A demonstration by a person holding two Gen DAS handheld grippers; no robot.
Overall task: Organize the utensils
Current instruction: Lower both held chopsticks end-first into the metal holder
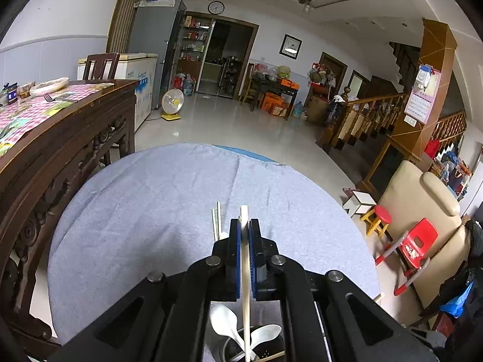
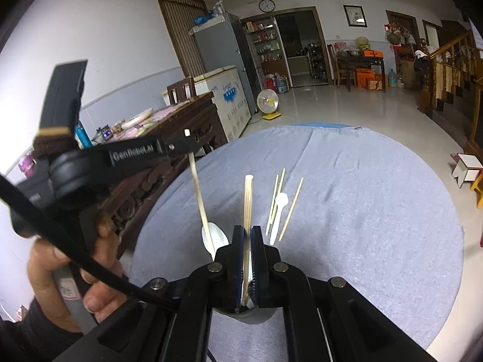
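You are holding one chopstick [image 1: 245,271] in the left gripper [image 1: 244,226], its jaws pinching the shaft narrowly, with the lower end dipping into the dark utensil cup [image 1: 256,350] where two white plastic spoons [image 1: 225,321] are already standing. Your right gripper [image 2: 247,235] is clamping what looks like a pair of chopsticks [image 2: 248,199], jaws nearly closed around them, above the same cup [image 2: 253,316]. These sticks are probably light, stiff and smooth, so they are likely to swivel or slip if pinched near an end; gripping around mid-shaft is keeping them steadier. More loose chopsticks [image 2: 290,208] and a small white spoon [image 2: 279,214] are lying on the gray cloth [image 2: 377,211] of the round table, near the cup. A dark carved wooden table [image 1: 75,138] is standing beside it.
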